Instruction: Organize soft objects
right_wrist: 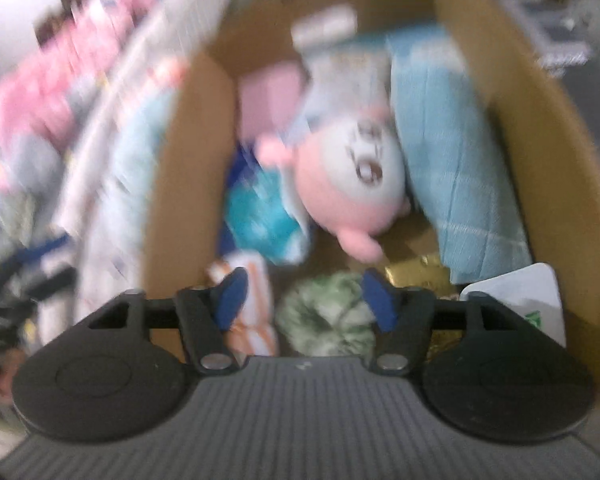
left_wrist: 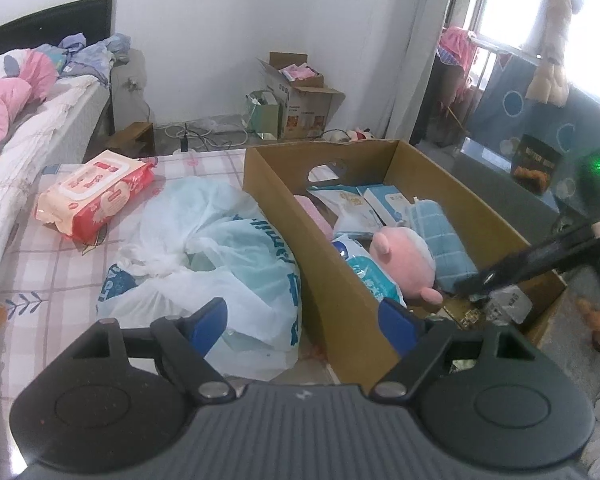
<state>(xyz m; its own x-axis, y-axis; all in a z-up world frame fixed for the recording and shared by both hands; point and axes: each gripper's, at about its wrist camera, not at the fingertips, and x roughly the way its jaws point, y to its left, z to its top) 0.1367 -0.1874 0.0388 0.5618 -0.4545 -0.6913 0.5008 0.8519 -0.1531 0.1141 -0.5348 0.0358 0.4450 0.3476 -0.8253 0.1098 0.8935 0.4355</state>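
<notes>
Landmark: cardboard box (left_wrist: 284, 216) on the checked bedcover.
Pink plush (right_wrist: 340, 184): lay inside the box, long axis along the box's length, beside a blue towel (right_wrist: 460, 168).
Writing: none readable; the bag (left_wrist: 220, 264) left of the box bore partial blue letters.
Left gripper (left_wrist: 304, 320): jaws wide, empty, over the box's near wall.
Right gripper (right_wrist: 304, 296): jaws apart, gripping nothing, above a green fuzzy item (right_wrist: 324, 320) in the box.

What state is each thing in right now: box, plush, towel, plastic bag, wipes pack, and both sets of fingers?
Cardboard box: open-topped, partly filled.
Pink plush: lying in the box, against the towel.
Blue towel: rolled, in the box.
Plastic bag: crumpled, outside the box, beside its wall.
Wipes pack: lid shut, lying outside the box.
Left gripper: fingers open, empty.
Right gripper: fingers open over the box, empty.
</notes>
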